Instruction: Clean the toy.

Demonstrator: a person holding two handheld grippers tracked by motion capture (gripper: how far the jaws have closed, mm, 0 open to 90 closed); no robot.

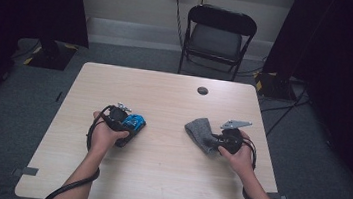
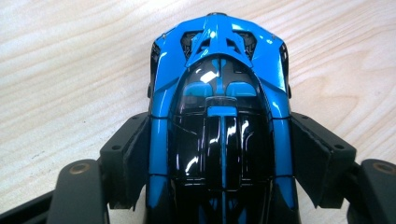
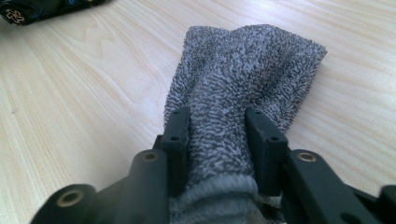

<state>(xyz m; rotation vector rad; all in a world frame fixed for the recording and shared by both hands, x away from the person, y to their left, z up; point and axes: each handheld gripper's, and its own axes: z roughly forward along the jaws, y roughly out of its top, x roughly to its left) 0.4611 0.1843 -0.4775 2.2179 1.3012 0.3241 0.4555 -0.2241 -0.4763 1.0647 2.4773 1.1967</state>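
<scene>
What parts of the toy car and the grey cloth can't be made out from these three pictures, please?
- Blue toy car: its near end runs off the bottom edge of the left gripper view; in the high view the left tool and hand cover most of it.
- Grey cloth: its near end is hidden between and under the right tool; whether the pads press it cannot be told.
- Dark round spot on the table: too small to identify.

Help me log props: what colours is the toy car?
Bright blue with glossy black, clearest in the left gripper view: toy car.
</scene>
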